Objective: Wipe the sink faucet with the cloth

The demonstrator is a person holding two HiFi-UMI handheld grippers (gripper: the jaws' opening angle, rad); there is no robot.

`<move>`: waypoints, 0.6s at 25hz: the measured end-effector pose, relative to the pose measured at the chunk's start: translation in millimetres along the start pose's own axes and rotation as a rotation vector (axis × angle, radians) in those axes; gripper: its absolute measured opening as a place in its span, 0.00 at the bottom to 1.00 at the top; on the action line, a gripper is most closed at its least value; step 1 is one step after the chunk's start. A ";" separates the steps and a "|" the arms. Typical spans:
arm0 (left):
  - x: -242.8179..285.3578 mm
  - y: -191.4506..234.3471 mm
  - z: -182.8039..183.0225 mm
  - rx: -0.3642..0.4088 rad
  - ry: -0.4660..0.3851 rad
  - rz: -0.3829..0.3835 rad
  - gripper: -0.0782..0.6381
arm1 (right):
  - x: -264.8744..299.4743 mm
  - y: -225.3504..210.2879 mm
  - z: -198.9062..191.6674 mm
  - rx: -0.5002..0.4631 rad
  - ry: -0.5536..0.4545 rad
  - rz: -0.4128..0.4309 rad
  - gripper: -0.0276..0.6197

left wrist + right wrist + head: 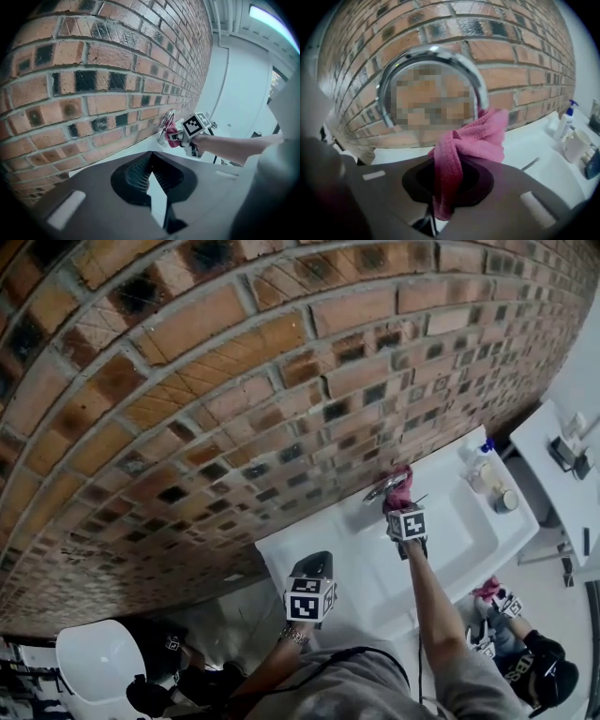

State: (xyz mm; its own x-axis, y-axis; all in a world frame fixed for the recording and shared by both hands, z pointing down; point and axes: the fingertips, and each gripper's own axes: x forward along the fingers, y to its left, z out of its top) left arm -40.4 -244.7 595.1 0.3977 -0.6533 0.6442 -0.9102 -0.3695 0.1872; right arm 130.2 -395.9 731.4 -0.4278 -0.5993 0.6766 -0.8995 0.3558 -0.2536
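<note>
We hold the pink terry cloth (480, 138) pinched in our right tool (451, 164), pressed to the right leg of the curved chrome faucet (433, 50) at the white sink's (469, 521) back edge. Our left tool (152, 157) hangs closed and empty over the sink's front-left corner. Wiping looks under way, with most of the arch seemingly left.

Washroom, probably domestic. White sink (469, 521) centre right, chrome faucet (431, 54), bare brick wall (234, 381) behind. Pump bottle (566, 123), mug (576, 144) at right.
</note>
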 end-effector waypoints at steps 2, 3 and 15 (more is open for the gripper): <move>0.7 -3.4 -0.8 0.006 0.004 -0.008 0.13 | -1.6 28.2 -16.3 -0.038 0.021 0.101 0.10; 0.6 -4.4 -1.3 0.007 0.006 -0.010 0.13 | -3.9 39.0 -19.6 -0.056 0.009 0.135 0.10; -1.7 -0.8 -3.9 0.009 0.009 -0.007 0.13 | -28.7 -30.3 33.7 -0.006 -0.225 -0.117 0.09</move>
State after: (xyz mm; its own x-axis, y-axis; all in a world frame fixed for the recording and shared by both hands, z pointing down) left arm -40.8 -240.7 596.8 0.4033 -0.6445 0.6496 -0.9061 -0.3801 0.1855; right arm 166.7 -413.5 696.3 -0.3302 -0.7810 0.5301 -0.9439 0.2781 -0.1782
